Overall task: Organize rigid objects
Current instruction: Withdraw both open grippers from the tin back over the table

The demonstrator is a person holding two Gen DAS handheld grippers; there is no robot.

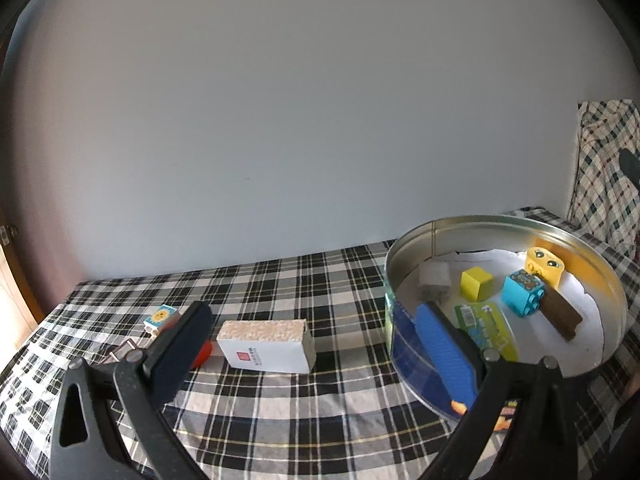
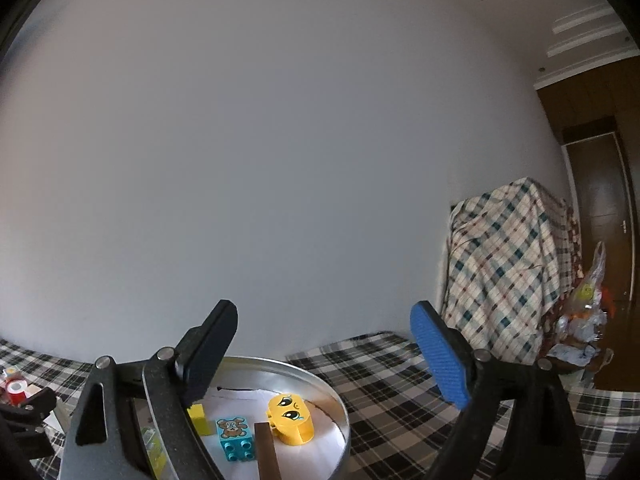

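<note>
Plain grey wall behind; checked cloth [image 1: 320, 280] covers the bench.

Your left tongs [image 1: 320, 344] stand wide open, nothing between the pads, aimed at the white box [image 1: 268, 346] lying on the cloth. Your right tongs [image 2: 324, 360] are also spread wide and empty, tilted up over the round tin [image 2: 320, 376].

Already in the tin: yellow face block [image 2: 290, 418], blue bear brick [image 2: 236, 438], yellow cube [image 1: 476, 283], dark wooden strip [image 1: 560, 314], grey block [image 1: 434, 278], green packet [image 1: 484, 330]. Still out on the cloth: the white box, a red piece [image 1: 202, 354] touching its left end, and a small sun-print block [image 1: 161, 317] farther left.

Risks, as judged:
- Left tongs' blue pad sits just beside the tin wall; closing or swinging right could knock the tin.
- The box is wide; an off-centre pinch could twist it loose.
- Approaching low may shove the red piece or drag the cloth.
- The right tongs' view shows mostly wall; lowering them blind could strike the tin's rim.
</note>
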